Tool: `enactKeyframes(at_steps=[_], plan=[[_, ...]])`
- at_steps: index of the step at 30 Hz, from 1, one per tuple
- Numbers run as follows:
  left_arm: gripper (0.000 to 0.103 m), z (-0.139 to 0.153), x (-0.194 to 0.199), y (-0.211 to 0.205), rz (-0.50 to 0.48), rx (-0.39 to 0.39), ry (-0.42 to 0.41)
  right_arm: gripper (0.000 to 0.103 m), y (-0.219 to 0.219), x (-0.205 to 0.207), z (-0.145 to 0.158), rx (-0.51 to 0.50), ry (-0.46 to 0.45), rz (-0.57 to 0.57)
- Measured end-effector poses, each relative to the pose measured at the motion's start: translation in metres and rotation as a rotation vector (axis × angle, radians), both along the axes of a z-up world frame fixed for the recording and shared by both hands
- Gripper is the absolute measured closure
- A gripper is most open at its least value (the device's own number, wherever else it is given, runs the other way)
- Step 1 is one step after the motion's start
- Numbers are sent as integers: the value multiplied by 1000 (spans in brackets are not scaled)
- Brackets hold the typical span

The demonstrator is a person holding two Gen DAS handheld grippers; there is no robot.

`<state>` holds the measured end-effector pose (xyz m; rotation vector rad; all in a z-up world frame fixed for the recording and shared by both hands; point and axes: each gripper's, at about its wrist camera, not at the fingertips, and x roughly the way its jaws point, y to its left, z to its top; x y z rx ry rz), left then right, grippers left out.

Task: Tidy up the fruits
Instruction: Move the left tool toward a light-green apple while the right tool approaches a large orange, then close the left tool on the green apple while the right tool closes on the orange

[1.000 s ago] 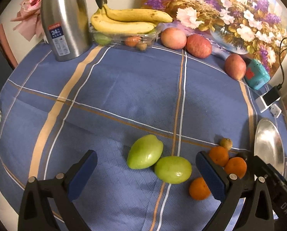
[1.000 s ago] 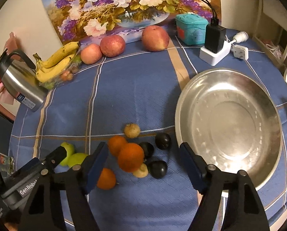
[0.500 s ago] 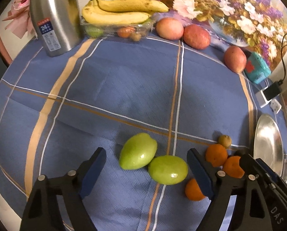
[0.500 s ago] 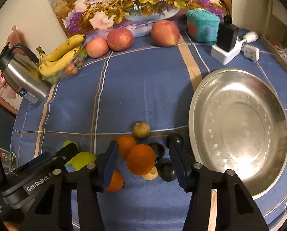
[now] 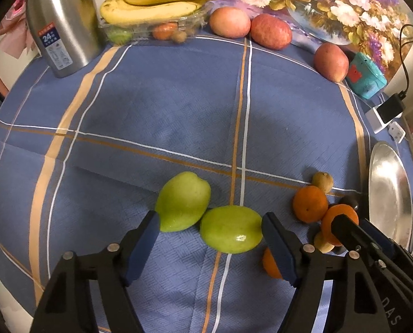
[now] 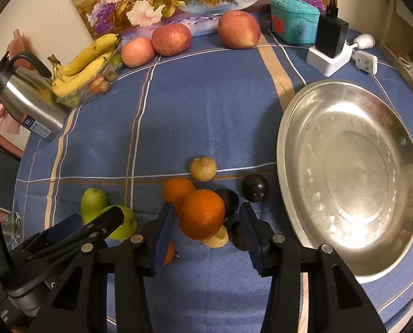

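Note:
Two green fruits lie on the blue cloth; the nearer one [image 5: 231,233] sits between the open fingers of my left gripper [image 5: 210,231], the other [image 5: 182,201] touches the left finger's tip. My right gripper [image 6: 207,222] is open around a large orange [image 6: 202,213], fingers not touching it. Around it lie another orange [image 6: 177,188], a third orange [image 6: 169,252] partly hidden by the left finger, dark plums [image 6: 254,188], and a small brown fruit [image 6: 203,168]. An empty steel bowl [image 6: 350,222] is at the right.
At the back edge are bananas [image 6: 84,63] on a plastic tray, three red apples [image 6: 238,29], a steel thermos [image 6: 26,102], a teal box [image 6: 293,19] and a charger [image 6: 329,47]. A flower painting leans behind them.
Both grippers moved forward and down toward the fruit. The left now straddles the nearer green fruit; the right has narrowed around the large orange.

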<state>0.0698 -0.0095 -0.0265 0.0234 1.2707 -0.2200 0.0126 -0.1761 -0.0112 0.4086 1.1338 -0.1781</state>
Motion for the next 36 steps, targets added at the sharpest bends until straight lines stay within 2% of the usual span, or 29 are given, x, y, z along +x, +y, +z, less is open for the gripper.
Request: enactKeyframes(at_steps=[9, 22, 36], plan=[[24, -2, -3, 6, 12, -22, 31, 66, 3, 1, -1, 7, 7, 12], [24, -6, -4, 2, 7, -17, 36, 67, 4, -1, 3, 11, -2, 4], [23, -9, -4, 15, 36, -62, 76, 68, 2, -3, 8, 23, -15, 9]])
